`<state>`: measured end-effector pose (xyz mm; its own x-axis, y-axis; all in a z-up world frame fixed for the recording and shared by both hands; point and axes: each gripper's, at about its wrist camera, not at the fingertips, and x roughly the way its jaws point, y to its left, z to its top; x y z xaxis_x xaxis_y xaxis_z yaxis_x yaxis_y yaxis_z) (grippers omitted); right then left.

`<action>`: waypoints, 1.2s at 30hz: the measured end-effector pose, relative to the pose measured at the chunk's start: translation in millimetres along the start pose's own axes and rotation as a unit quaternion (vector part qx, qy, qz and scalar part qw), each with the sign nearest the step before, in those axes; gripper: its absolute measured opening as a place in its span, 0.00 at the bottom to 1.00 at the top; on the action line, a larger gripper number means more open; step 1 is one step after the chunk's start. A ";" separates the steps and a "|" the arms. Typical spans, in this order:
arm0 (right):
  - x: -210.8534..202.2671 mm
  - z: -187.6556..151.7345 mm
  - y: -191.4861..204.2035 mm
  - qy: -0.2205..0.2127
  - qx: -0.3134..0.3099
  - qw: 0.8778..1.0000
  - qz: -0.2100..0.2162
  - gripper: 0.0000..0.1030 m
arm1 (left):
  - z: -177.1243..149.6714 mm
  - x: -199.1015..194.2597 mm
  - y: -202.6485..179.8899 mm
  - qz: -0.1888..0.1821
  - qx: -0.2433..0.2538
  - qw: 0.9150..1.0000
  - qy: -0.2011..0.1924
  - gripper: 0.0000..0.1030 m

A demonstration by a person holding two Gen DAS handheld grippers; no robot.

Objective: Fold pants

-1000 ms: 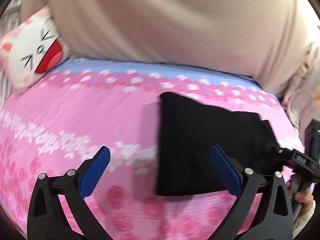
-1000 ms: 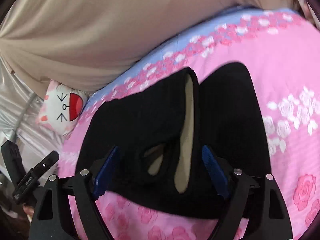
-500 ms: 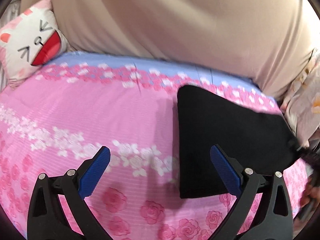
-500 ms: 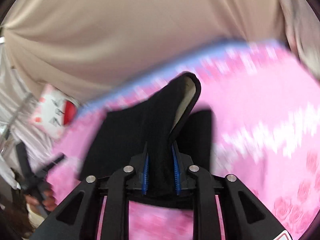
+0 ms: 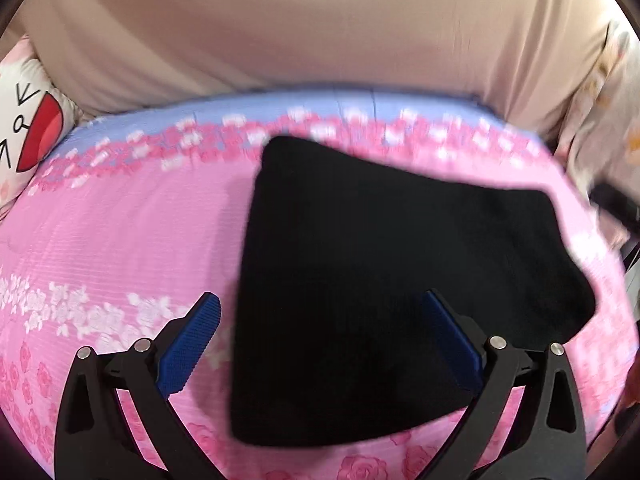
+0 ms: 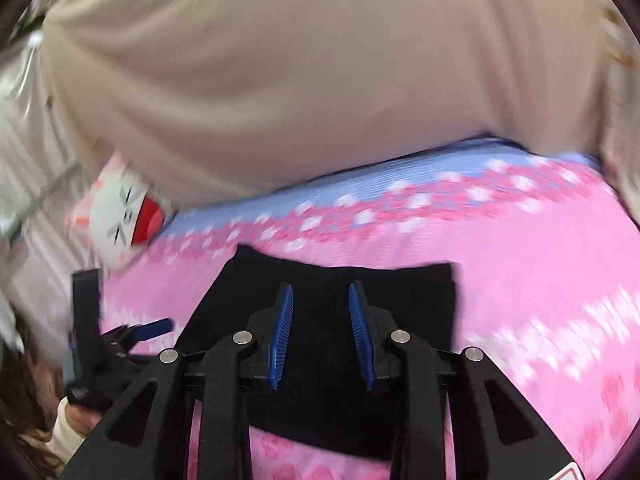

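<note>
Two grippers up, neither holding cloth as far as I can see. Left gripper (image 5: 318, 334) is spread wide above the near edge of the pants (image 5: 380, 280), pads clear of the fabric. Right gripper (image 6: 322, 334) has its jaws partly apart after just reopening a little, and I see only flat black cloth behind the gap, nothing pinched. Pants lie as a folded black slab on the pink bedsheet (image 5: 120, 240), toward its right side in the left view, short of the blue border. I judge the next fold needs both grippers on one edge. I'd take all layers at each corner, lift evenly, carry them across and lay them down square. Dark fabric hides the layer edges, so I'd go slowly. Cat pillow (image 6: 124, 216) is well apart.
</note>
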<state>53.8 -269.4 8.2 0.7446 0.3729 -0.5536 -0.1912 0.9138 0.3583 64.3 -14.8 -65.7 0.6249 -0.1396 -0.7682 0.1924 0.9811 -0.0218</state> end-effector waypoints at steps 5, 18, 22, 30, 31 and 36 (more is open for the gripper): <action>85.0 -2.4 -55.3 0.070 0.027 0.991 -0.108 0.07 | -9.7 16.8 9.1 -0.012 -0.014 1.000 0.019 0.96; -39.2 -62.1 -73.6 0.025 0.125 0.988 -0.092 0.56 | -20.5 0.1 70.0 -0.126 -0.107 0.986 0.034 0.95; -48.3 -94.5 -58.8 0.057 0.057 0.988 -0.131 0.56 | -23.8 15.6 76.4 -0.160 -0.164 0.971 0.064 0.95; -1.7 -115.2 -40.4 0.097 -0.009 0.985 -0.143 0.58 | -21.6 22.4 52.6 -0.173 -0.141 0.973 0.056 0.95; 5.5 -111.3 -43.6 0.110 0.004 0.984 -0.140 0.57 | -19.4 24.4 50.7 -0.166 -0.140 0.975 0.051 0.95; 12.3 -83.5 -39.0 0.084 0.036 0.991 -0.099 0.17 | -1.2 21.8 52.0 -0.166 -0.123 0.978 0.039 0.41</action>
<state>17.0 -287.0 -75.3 0.6455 0.2151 -0.7329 -0.0014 0.9599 0.2805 87.0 33.4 -84.2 0.4981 -0.4550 -0.7382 0.1809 0.8871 -0.4247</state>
